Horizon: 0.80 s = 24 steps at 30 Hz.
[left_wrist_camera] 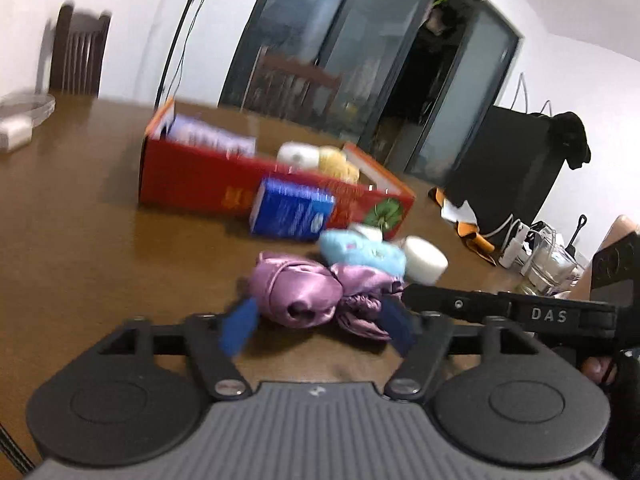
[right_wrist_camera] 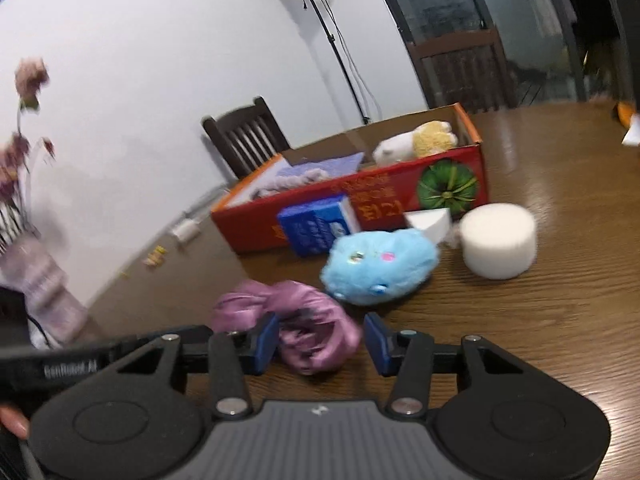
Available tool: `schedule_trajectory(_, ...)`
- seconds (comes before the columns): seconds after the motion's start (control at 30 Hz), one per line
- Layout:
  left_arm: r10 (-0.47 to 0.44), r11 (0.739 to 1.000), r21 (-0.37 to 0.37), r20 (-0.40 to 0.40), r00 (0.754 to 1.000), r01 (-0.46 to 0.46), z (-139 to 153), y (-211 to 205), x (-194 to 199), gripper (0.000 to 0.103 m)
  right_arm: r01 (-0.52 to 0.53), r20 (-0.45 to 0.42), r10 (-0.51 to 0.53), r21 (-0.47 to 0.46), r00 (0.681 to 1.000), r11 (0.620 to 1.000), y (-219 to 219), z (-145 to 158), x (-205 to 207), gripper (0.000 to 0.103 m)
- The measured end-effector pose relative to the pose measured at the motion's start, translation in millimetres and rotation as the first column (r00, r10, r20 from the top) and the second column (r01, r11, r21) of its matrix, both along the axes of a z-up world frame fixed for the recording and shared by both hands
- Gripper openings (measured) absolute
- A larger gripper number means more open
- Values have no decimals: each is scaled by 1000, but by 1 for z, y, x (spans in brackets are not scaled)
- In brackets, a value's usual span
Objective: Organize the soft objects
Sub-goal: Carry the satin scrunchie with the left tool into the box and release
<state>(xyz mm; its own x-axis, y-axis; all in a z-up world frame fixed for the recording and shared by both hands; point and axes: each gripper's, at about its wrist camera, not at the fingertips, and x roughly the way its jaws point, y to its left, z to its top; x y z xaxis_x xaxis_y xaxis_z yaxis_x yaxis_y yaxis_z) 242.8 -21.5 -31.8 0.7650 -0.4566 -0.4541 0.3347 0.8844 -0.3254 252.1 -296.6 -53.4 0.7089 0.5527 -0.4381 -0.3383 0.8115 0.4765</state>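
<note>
Right wrist view: both tongs, left (left_wrist_camera: 316, 326) and right (right_wrist_camera: 320, 344), straddle the crumpled purple satin cloth (right_wrist_camera: 308, 328) unclenched, near the red cardboard box (right_wrist_camera: 360, 196); pinch bunched folds firmly.

place: home dining room | cues: wooden table (right_wrist_camera: 560, 300), dining chairs (right_wrist_camera: 248, 136), glass doors (left_wrist_camera: 360, 60)

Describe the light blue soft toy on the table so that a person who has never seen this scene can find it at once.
Start at the long red box on the brown table. In front of it stand a dark blue packet and a white foam cylinder; the light blue plush toy lies between them, nearer the camera. Only it is fluffy, with a small pink spot.
</note>
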Motion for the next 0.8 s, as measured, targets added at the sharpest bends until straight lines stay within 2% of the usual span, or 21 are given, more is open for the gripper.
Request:
schedule_trajectory(0.1,4,999,41,-3,1000,-4,-4,-5,16,74,17,-9,-18,-16,1000,1000,8,-5,12,50)
schedule_trajectory(0.23,-11,1000,4,-16,1000,11,-10,-4,38,72,47,-72,-48,-14,996,999,12,-17,31,52)
schedule_trajectory(0.27,-22,1000,-7,-16,1000,21,-13,-3,43,63,51,-82,-51,-5,995,999,12,-20,33,51)
schedule_trajectory(0.3,-23,1000,-9,-34,999,22,-15,-4,48,48,49,-84,-48,7,995,999,12,-22,34,49)
schedule_trajectory(0.37,-23,1000,-22,-56,998,21,-17,-3,54,42,50,-86,-49,8,995,999,14,-23,36,39)
schedule_trajectory(0.4,-24,999,-24,-50,998,23,-17,-4,53,38,44,-81,-45,-4,996,999,16,-24,36,35)
schedule_trajectory(0.43,-26,1000,-16,-40,999,25,-17,-6,51,36,37,-78,-38,-12,996,999,18,-25,36,26)
schedule_trajectory(0.47,-20,1000,-4,-31,999,20,-17,-7,48,34,34,-76,-35,-17,996,999,19,-26,36,22)
schedule_trajectory(0.6,-11,1000,-7,-35,999,10,-15,-9,27,27,20,-69,-22,-29,997,999,21,-22,23,16)
schedule_trajectory(0.73,-27,999,-37,-58,998,24,-7,-6,-3,27,-9,-36,8,-39,999,999,17,-9,-9,15)
schedule_trajectory(0.8,-42,998,-38,-42,998,41,0,-8,-15,27,-13,-36,12,-21,999,1000,9,-5,-22,15)
